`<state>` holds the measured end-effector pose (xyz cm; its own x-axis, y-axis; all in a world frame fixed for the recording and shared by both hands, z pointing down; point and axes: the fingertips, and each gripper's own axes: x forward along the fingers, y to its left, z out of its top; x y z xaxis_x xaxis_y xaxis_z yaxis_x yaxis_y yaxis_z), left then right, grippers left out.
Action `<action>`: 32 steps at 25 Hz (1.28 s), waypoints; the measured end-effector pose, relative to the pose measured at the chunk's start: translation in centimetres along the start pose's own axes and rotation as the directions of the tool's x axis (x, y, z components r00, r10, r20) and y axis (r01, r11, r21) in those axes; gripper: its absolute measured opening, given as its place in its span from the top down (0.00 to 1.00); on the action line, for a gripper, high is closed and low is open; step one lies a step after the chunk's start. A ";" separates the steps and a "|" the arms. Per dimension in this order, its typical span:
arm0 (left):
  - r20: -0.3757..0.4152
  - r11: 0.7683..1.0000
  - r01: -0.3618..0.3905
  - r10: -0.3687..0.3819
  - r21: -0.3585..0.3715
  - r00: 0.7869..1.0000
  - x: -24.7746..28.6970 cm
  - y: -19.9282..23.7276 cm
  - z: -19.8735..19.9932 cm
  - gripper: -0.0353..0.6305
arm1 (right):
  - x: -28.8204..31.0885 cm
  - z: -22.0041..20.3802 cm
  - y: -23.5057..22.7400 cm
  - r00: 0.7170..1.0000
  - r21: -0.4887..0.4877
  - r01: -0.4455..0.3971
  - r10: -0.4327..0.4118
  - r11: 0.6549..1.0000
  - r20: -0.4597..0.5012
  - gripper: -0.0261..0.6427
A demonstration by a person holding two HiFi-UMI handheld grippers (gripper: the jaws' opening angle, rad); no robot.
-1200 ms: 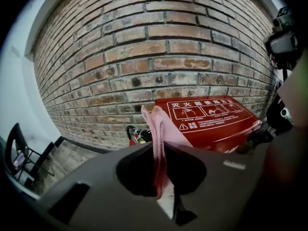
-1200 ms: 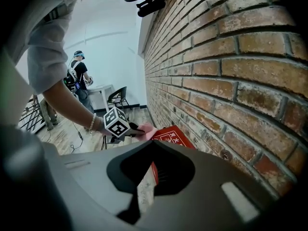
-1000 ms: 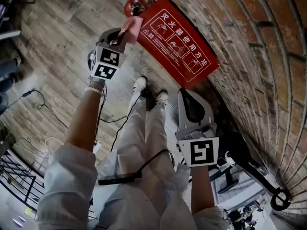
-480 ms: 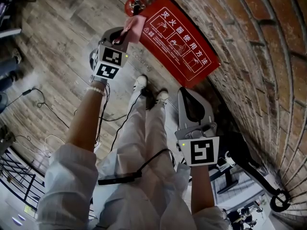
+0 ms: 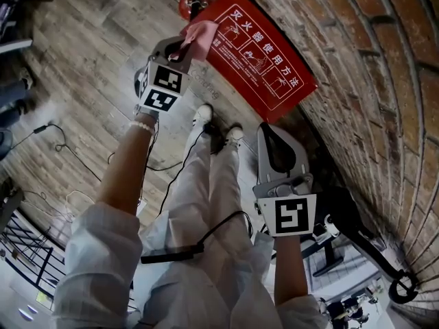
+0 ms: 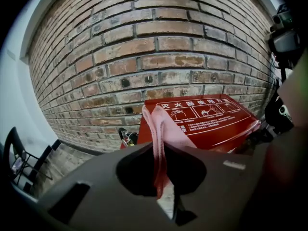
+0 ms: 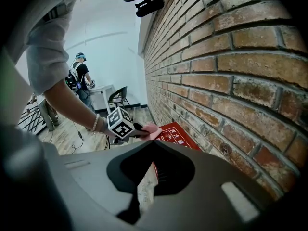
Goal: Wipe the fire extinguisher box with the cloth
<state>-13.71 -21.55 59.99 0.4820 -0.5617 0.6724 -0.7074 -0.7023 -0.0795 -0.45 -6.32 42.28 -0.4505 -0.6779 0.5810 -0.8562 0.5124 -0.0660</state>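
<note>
Red box (image 5: 264, 53) with white instruction panels printed on its lid, lying at the foot of a brick wall (image 5: 374, 88), in the upper middle of the head view. The wall fills the right side of that frame. A wood floor (image 5: 82, 53) fills the left.

My left gripper (image 5: 180, 49) reaches up to the box's left end. Its jaws are clenched on a pink cloth (image 5: 200, 33). The left gripper view shows the cloth rising from between my jaws as a narrow folded strip. Its free end spreads over the lid's near left corner.

My right gripper (image 5: 269, 139) sits lower, right of centre in the head view, with its tip pointing up toward the box's lower corner. Its jaws are pressed together with nothing between them. Past their tips, the right gripper view shows the box beside the wall and my left gripper at its corner.

My white shoes (image 5: 200, 118) stand on the floor between the two grippers, just below the box. A thin black cable (image 5: 63, 142) trails across the planks at centre left.
</note>
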 end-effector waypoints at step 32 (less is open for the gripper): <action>0.005 0.998 0.057 -0.057 0.029 0.998 0.4 -8.6 1.3 0.93 | -5.1 -4.2 -1.2 0.999 0.031 0.034 -0.035 0.999 0.016 0.95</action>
<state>-6.74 -16.26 59.99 0.5245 -0.5228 0.6720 -0.6634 -0.7457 -0.0623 3.93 -1.30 42.82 -0.4243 -0.7035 0.5701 -0.8785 0.4724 -0.0708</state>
